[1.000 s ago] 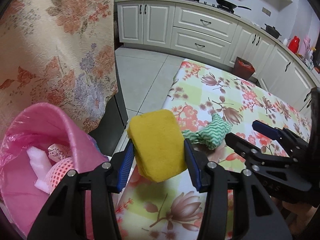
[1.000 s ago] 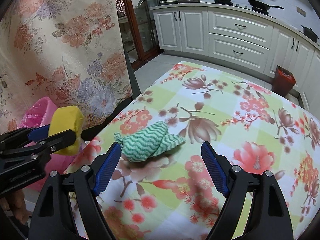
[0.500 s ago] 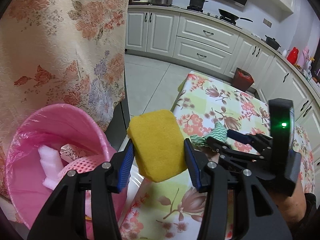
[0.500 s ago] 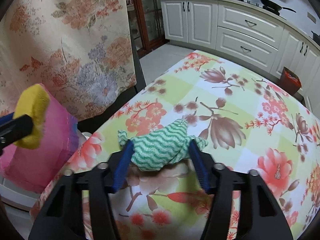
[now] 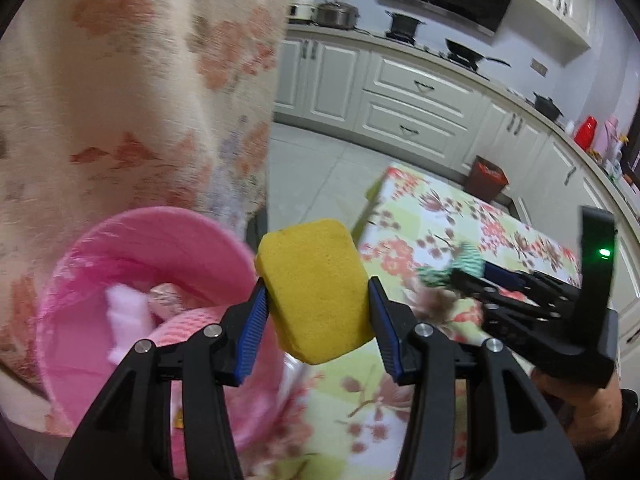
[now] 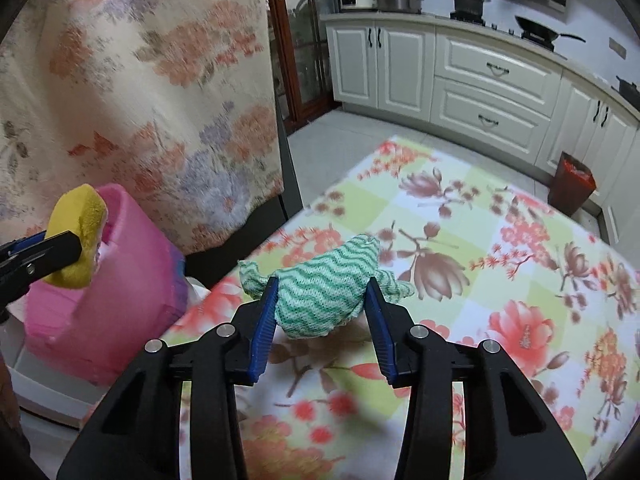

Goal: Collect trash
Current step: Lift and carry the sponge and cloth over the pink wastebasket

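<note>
A yellow sponge [image 5: 316,280] sits squeezed between the blue pads of my left gripper [image 5: 316,304], which is shut on it and holds it at the right rim of the pink bin [image 5: 160,220]. The bin has a pink liner and holds white and pink scraps. In the right wrist view the sponge [image 6: 80,232] hangs above the pink bin [image 6: 100,312]. The jaws of my right gripper [image 6: 322,308] are closing on a crumpled green-and-white wavy cloth [image 6: 324,288], and both pads touch its sides. The cloth is just above the flowered tablecloth [image 6: 480,280].
A large floral fabric [image 6: 140,100] hangs at the left, behind the pink bin. The bin stands in a white tray [image 6: 40,392] beside the table's left edge. White kitchen cabinets [image 6: 480,80] and a small red-brown floor bin [image 6: 572,184] lie beyond the table.
My right gripper went from wide open around the green cloth to closed on its sides and rose a little. The left gripper carried the sponge up and left, toward the pink bin.
</note>
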Motion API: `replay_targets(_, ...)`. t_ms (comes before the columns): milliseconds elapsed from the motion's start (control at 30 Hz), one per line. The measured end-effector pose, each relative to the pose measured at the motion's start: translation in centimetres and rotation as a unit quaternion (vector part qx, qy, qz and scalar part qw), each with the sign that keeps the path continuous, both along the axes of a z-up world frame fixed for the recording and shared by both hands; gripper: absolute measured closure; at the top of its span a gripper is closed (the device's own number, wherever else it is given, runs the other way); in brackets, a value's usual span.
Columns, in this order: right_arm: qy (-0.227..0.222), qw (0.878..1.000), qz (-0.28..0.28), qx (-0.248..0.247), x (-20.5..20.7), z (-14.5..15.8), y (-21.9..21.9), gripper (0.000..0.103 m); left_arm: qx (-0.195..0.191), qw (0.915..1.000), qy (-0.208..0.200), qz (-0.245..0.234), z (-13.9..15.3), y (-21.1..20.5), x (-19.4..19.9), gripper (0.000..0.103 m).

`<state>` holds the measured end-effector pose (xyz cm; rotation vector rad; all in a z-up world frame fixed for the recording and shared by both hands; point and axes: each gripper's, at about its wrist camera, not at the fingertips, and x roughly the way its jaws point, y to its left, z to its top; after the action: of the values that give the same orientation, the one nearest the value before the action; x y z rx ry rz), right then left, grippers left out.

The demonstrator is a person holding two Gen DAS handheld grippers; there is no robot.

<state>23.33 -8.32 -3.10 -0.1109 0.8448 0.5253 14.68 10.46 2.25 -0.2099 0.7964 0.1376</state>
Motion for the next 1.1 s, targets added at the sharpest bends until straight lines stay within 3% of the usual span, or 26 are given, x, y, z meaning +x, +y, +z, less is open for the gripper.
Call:
replay_targets(300, -0.037, 0.999, 0.02, 0.015, -3.5, 4.7, 1.5, 0.061, 0.011, 0.9978, -0.025, 0.06, 2.9, 5.7, -5.0, 0.055)
replay_targets(567, -0.053, 0.997, 0.053, 0.022, -6.3, 7.3, 5.5, 0.061, 0.013, 0.9951, -0.038, 0.09, 4.2, 9.2, -8.1, 0.055)
replay_targets(1100, -0.049, 0.991, 0.12, 0.015, -8.9, 7.9, 14.4, 0.061, 0.009, 0.9928, -0.041, 0.112, 4.8, 13.4, -8.6, 0.054)
